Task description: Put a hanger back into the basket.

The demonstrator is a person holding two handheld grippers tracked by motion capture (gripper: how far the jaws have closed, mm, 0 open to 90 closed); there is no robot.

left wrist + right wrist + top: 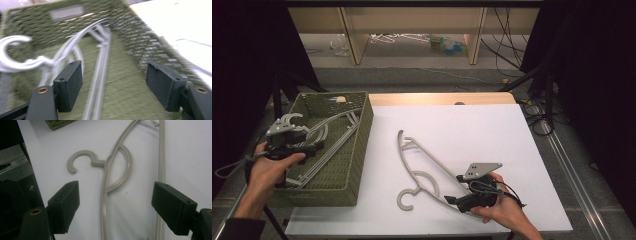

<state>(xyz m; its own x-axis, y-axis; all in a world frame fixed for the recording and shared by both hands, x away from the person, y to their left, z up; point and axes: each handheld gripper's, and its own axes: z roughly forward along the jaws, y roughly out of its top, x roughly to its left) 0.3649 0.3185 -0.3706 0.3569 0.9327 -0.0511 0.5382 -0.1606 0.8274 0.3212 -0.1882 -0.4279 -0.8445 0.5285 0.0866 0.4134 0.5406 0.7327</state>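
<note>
High view, basket (pixel 357 150) (holding hangers (pixel 329 131)), beside hanger (pixel 422 162)

A white sheet (pixel 472 135) covers the tabletop (pixel 437 98), whose bare wooden edge shows along the far side. Beyond it, on the grey floor (pixel 412 75), stands a light wooden frame (pixel 354 40) with small coloured items (pixel 447 45) and pale clutter beneath. Black cables (pixel 507 50) trail over the floor at the right, and dark curtains (pixel 592 75) close both sides.
</note>
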